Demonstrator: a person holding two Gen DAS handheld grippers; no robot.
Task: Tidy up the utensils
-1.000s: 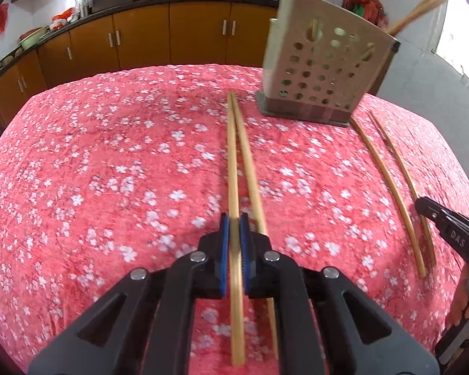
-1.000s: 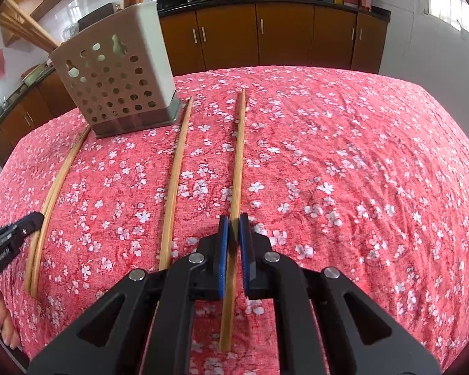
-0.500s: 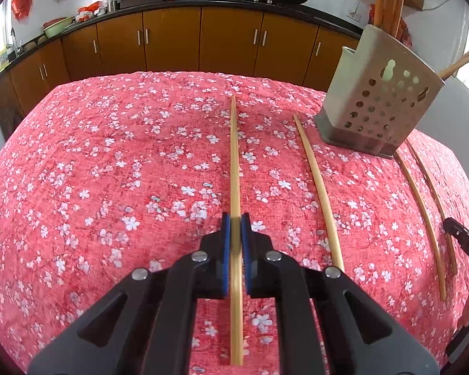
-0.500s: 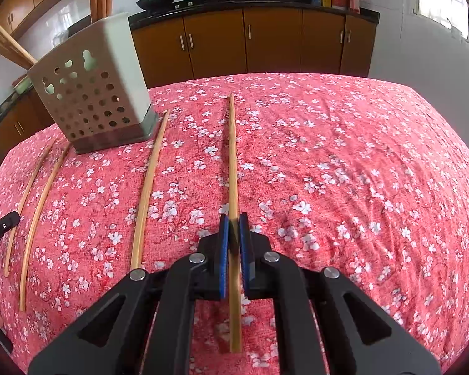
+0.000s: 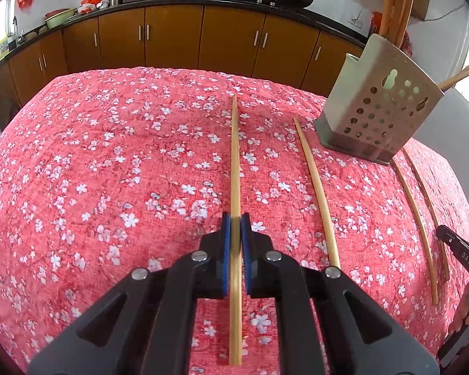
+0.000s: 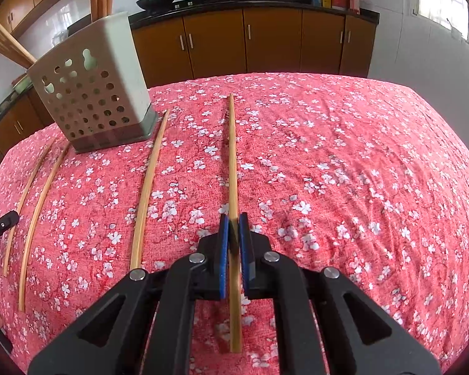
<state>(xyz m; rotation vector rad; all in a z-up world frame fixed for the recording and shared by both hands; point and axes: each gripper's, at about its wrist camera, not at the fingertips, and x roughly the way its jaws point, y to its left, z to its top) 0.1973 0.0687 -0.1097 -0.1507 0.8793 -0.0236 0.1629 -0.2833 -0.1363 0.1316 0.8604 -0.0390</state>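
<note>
My left gripper [image 5: 235, 218] is shut on a wooden chopstick [image 5: 234, 156] that points away over the red flowered cloth. A second chopstick [image 5: 315, 187] lies just right of it. Beyond stands the beige perforated utensil holder [image 5: 381, 115] with several chopsticks upright in it. My right gripper [image 6: 233, 218] is shut on another chopstick [image 6: 232, 156]; a loose chopstick [image 6: 148, 184] lies to its left beside the holder [image 6: 93, 93]. Each view shows the other gripper's black tip at its edge.
The red flowered tablecloth [image 5: 109, 172] covers the whole table. Two chopsticks [image 5: 416, 218] curve along the right side past the holder in the left wrist view. Brown kitchen cabinets [image 6: 265, 40] with pans on the counter stand behind the table.
In the left wrist view the held chopstick has parted from the one beside it, and the holder has slid to the right of the picture. The right gripper's hold looks unchanged.
</note>
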